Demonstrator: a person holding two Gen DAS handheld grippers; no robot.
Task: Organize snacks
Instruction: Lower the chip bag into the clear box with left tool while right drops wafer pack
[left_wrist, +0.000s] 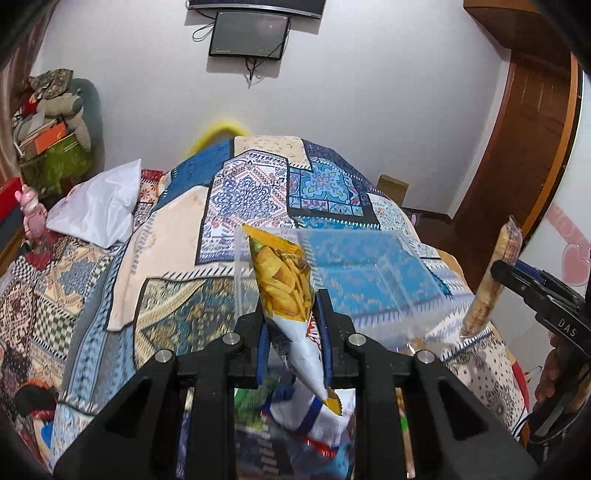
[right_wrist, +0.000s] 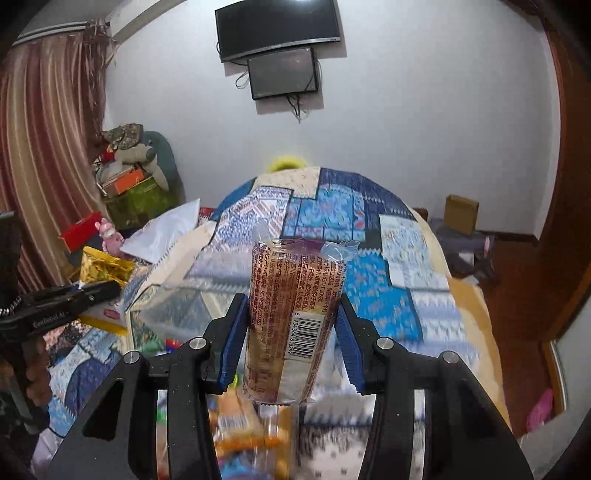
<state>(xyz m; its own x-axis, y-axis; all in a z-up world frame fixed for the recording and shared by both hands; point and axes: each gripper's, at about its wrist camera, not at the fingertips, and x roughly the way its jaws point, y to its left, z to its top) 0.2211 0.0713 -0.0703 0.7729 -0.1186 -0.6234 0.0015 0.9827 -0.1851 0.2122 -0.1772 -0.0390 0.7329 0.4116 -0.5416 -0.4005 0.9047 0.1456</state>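
a yellow chip bag (left_wrist: 286, 284) is pinched between the closed-in fingers of the left gripper (left_wrist: 291, 325), above a clear plastic box (left_wrist: 369, 266) on the patterned bedspread (left_wrist: 184, 229). a wrapped biscuit pack (right_wrist: 291, 317) is clamped upright in the right gripper (right_wrist: 291, 332), over blurred snacks (right_wrist: 236, 424).

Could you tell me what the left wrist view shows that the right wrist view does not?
Only the left wrist view shows the chip bag's printed front in the left claw and the clear bin. Only the right shows the curtain and the cracker pack's barcode in the right claw. Both share the patchwork bedspread and wall screens.
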